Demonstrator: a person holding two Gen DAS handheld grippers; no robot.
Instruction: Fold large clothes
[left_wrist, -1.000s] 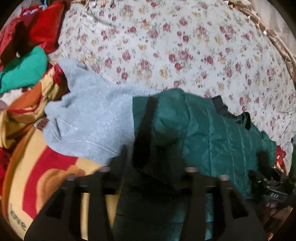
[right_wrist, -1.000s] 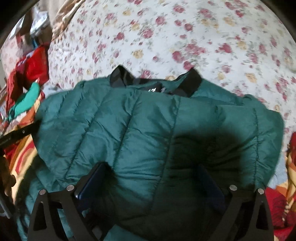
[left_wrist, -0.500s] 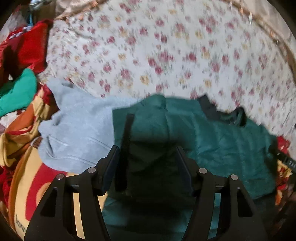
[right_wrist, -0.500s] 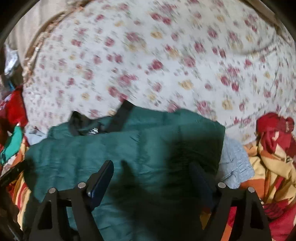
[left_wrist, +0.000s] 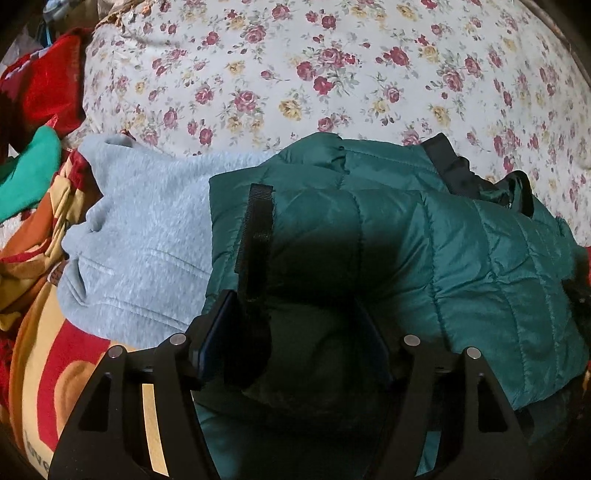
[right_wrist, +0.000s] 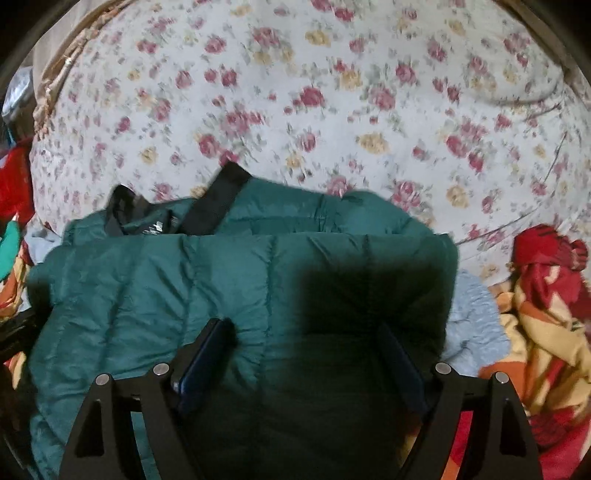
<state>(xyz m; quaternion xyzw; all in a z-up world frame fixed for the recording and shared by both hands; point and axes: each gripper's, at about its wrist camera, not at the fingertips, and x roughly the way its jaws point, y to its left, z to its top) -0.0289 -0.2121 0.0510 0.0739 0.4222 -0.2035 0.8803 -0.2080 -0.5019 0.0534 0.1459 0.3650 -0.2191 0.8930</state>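
Both grippers part over the folded green jacket

At six o'clock the left gripper (left_wrist: 295, 332), its jaws opening, and the right gripper (right_wrist: 306, 354), jaws wide, each straddle the green puffer jacket (left_wrist: 424, 240) unpinched; a second ago the left pinched its fabric. Grey fleece (left_wrist: 147, 236) lies at nine o'clock under the jacket, the floral sheet (left_wrist: 332, 74) at twelve; the right view has swung, showing a red-and-yellow blanket (right_wrist: 546, 332) at three.

Bed under dim, uneven light
A floral bedsheet (left_wrist: 332, 74) spreads ahead of the tool; an orange-and-red patterned blanket (left_wrist: 48, 350) lies to its lower left.
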